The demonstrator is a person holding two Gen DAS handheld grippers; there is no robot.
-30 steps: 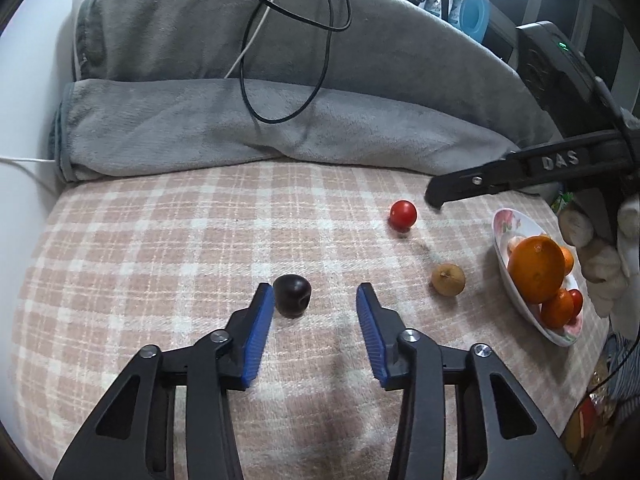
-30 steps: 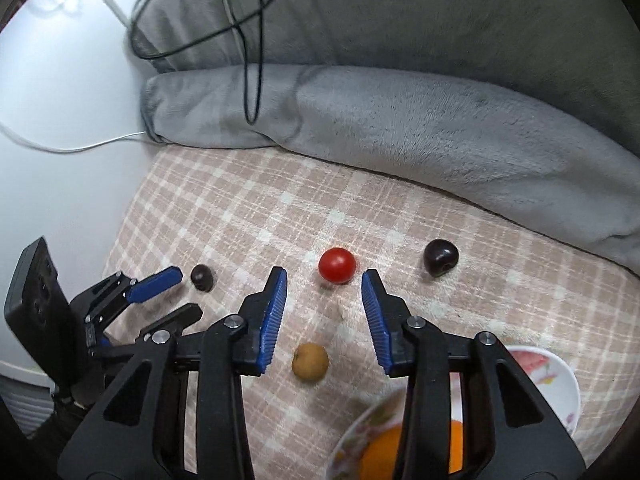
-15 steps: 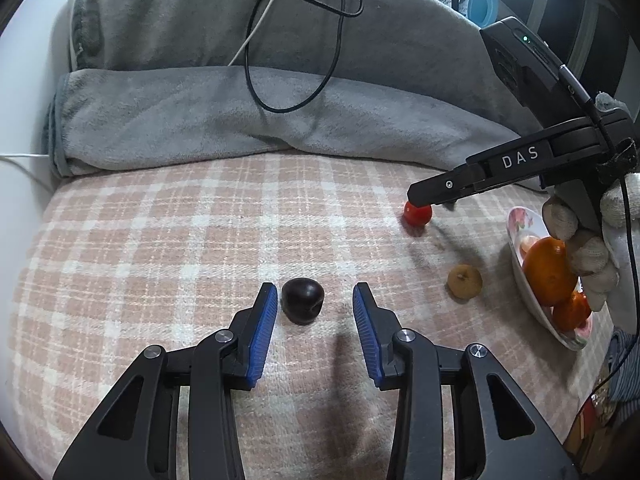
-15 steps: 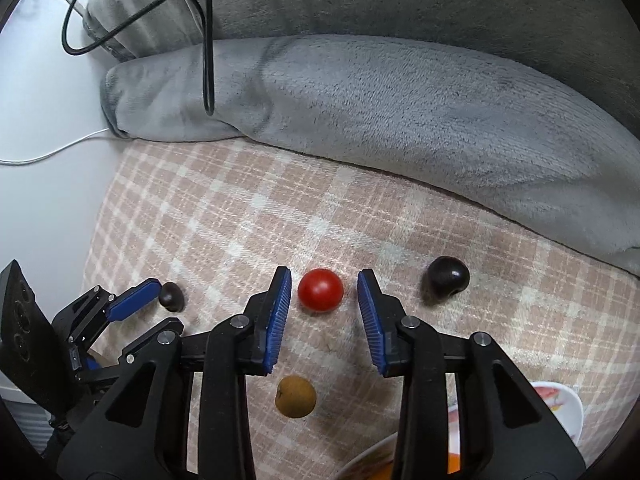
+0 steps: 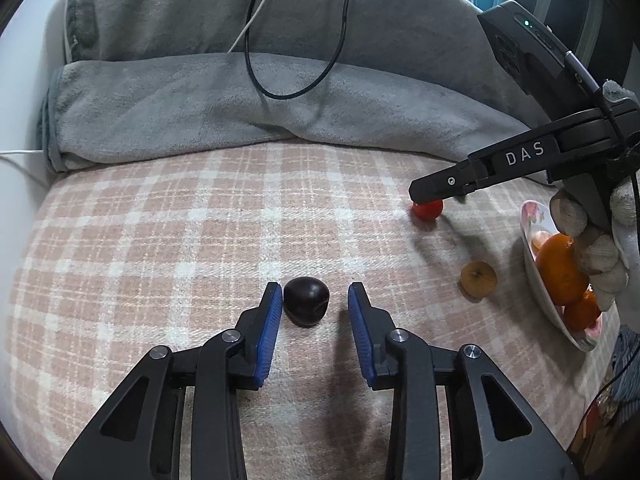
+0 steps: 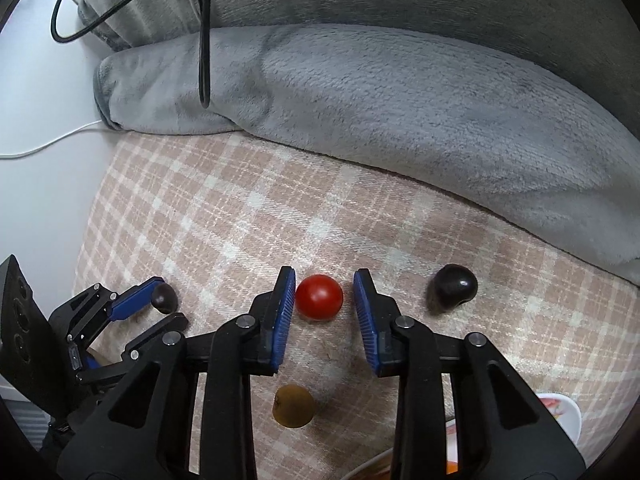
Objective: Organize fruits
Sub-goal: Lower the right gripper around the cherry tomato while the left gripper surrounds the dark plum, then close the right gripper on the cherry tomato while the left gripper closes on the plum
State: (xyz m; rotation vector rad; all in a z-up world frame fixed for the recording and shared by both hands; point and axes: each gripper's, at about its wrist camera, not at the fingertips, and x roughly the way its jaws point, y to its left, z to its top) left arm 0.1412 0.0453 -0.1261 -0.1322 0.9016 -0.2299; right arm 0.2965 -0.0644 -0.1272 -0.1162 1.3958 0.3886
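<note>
The left gripper (image 5: 314, 312) is spread wide with a dark plum (image 5: 306, 301) between its blue pads; the left pad is touching or just beside the fruit, the right pad stands apart from it. Nothing is clamped. The right gripper (image 6: 325, 308) is likewise wide open, bracketing a cherry tomato (image 6: 319, 297), which sits closer to the left pad; neither pad grips it.

Procedure for the step in hand, as judged from the current pose: shift each gripper sideways until its fruit is centred between the pads, then close slowly. Both fruits are round and smooth, so uneven pad contact will likely roll them away on the cloth. Apply only enough force to lift; the tomato skin probably bruises or splits under hard pressure. Carry each fruit to the plate (image 5: 536, 272).

The plate, to the right of the tomato, already holds oranges (image 5: 560, 268). A small brown fruit (image 5: 478, 280) lies between the tomato and the plate. A second dark plum (image 6: 452, 289) rests to the right of the tomato.

The work surface is a soft pink-and-white checked cloth (image 5: 160, 240), apparently a padded bed or sofa. A rolled grey fleece blanket (image 6: 400, 120) borders it beyond the tomato, with a black cable (image 5: 304, 32) looped over it. A white wall lies beyond the cloth's left edge.
</note>
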